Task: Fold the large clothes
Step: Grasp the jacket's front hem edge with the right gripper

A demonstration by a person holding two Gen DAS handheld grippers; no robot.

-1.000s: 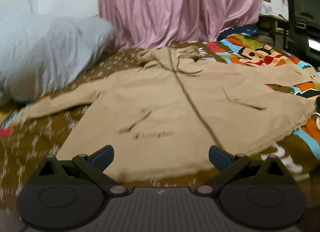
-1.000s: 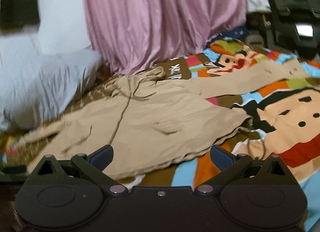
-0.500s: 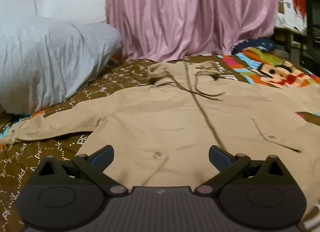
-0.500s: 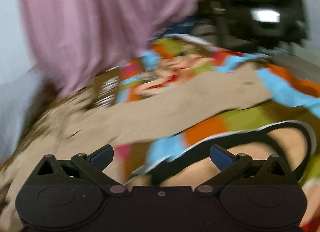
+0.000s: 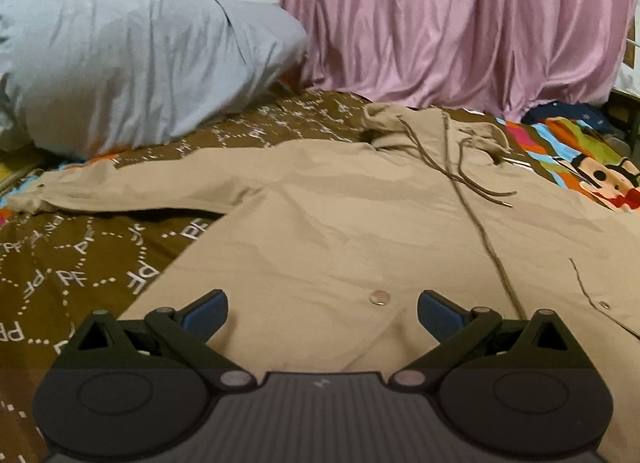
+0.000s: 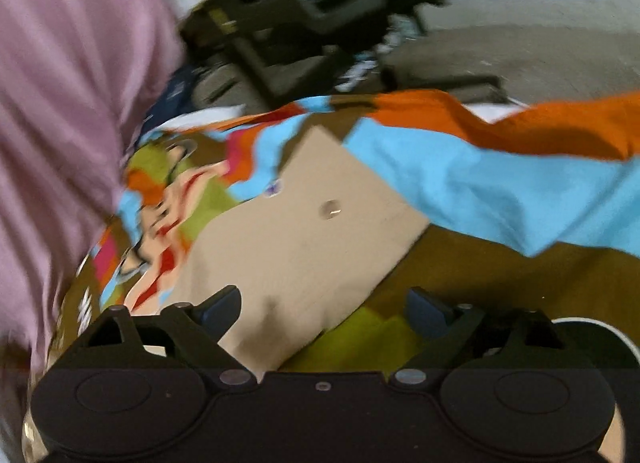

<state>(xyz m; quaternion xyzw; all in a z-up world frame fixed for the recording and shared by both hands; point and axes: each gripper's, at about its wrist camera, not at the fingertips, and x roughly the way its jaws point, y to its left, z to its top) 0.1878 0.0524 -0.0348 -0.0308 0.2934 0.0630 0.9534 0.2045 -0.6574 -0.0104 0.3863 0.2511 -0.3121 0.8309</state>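
Note:
A tan hooded jacket (image 5: 360, 231) lies spread flat on the bed, hood and drawstrings toward the pink curtain, one sleeve (image 5: 120, 187) stretched out to the left. My left gripper (image 5: 322, 313) hovers open over the jacket's lower front, beside a snap button, with nothing between its fingers. In the right wrist view the jacket's other sleeve (image 6: 304, 231) lies across the colourful bedcover, its cuff end at the far side. My right gripper (image 6: 324, 313) sits just above that sleeve; its jaws are closing, the cloth lies below them and the pads do not press on it.
A large grey pillow (image 5: 120, 47) fills the back left. A pink curtain (image 5: 460, 19) hangs behind the bed. The brown patterned bedcover (image 5: 80, 263) lies left of the jacket. A black chair (image 6: 312, 7) and bare floor (image 6: 540, 51) lie beyond the bed's edge.
The left gripper has moved closer over the jacket's front. The right gripper has swung right and rolled, from the jacket body to the outstretched sleeve, and its fingers have narrowed slightly.

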